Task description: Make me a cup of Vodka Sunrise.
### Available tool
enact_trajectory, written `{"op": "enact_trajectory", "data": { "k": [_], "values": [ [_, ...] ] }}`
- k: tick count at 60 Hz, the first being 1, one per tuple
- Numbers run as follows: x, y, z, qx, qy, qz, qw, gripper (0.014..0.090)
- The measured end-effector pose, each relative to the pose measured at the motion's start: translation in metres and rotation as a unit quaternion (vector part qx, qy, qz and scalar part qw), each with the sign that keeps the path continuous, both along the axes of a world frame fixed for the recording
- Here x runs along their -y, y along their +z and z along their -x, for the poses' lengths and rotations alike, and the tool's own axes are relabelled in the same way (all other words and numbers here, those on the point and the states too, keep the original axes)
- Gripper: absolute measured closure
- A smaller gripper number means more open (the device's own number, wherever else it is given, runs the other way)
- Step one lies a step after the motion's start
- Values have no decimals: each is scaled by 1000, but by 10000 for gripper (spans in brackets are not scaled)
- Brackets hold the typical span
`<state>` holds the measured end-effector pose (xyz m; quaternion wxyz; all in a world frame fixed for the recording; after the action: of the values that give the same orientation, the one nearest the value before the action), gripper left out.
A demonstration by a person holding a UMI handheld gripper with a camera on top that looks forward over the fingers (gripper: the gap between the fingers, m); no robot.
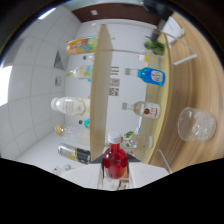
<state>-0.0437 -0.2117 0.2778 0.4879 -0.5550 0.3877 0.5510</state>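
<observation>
White tiled wall and a white shelf unit with a wooden divider point(102, 90) fill the gripper view, which is turned on its side.

Bottles sit on both sides of the divider: an orange-labelled bottle point(81, 46), a clear bottle point(80, 72), a white bottle point(70, 105) and a dark can-like bottle point(74, 153) on one side; a blue bottle point(151, 76) and a clear bottle with a red label point(145, 109) on the other. A glass point(196, 124) holding ice stands on the wooden counter point(187, 85), well apart from the bottles. A red bottle point(114, 159) with a white cap sits just ahead of the gripper point(114, 181), by the divider's end. The fingers are mostly hidden in the dark lower part, so I cannot tell whether the jaws are apart or clamped on the red bottle.
</observation>
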Motion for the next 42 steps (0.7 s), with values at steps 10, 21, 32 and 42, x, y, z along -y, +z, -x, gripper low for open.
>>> {"op": "enact_trajectory", "data": {
  "k": [10, 21, 32, 42],
  "values": [
    [5, 9, 39, 297, -23, -22, 954, 706],
    [-7, -77, 71, 500, -23, 38, 865, 708],
    [-13, -182, 97, 581, 28, 108, 806, 709],
    [-12, -232, 110, 620, 63, 141, 769, 708]
  ]
}}
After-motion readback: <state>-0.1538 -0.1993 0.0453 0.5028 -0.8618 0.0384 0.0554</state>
